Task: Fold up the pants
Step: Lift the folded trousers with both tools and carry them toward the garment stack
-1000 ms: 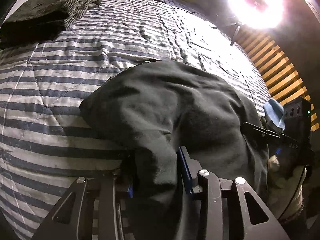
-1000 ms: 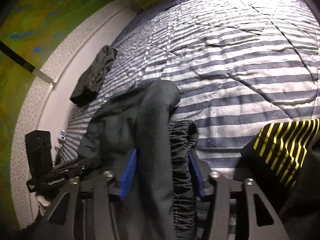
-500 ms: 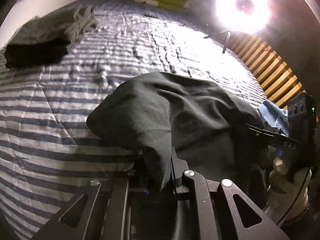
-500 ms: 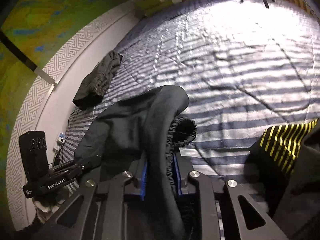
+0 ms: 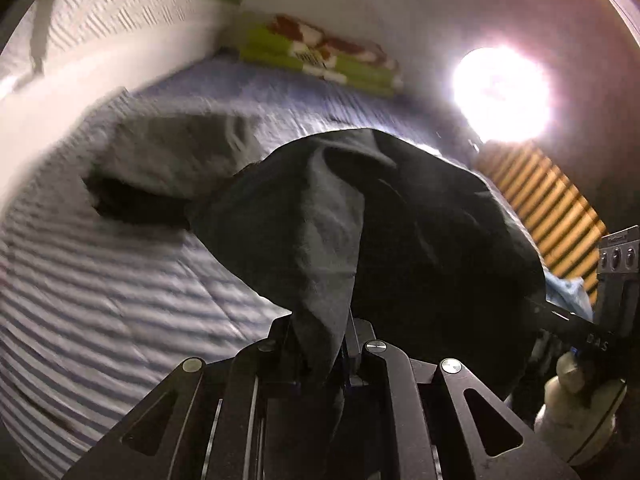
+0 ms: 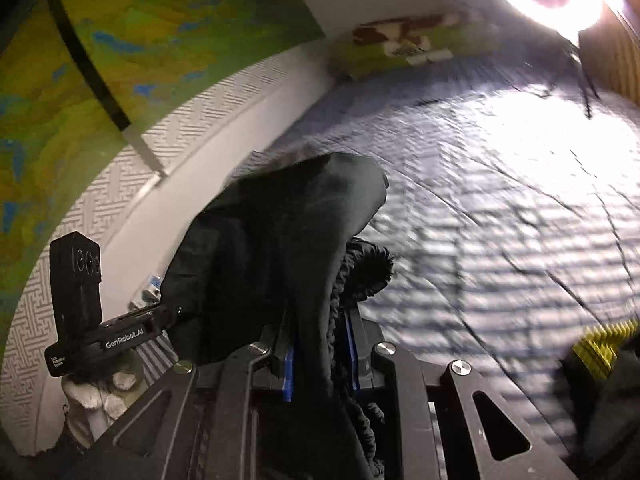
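Both grippers, left [image 5: 320, 344] and right [image 6: 320, 344], were clamped on the pants [image 5: 384, 220], which hung bunched above the striped bed [image 5: 120, 300]. To fold cleanly, the 2 grips should be kept level and the cloth drawn taut before lowering.

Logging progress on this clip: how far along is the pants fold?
Early. Done: both grippers have grasped the dark pants; the left gripper pinches plain fabric, the right gripper the gathered waistband. In hand: the bunched pants held above the striped bedspread. Left: spreading flat and every fold.
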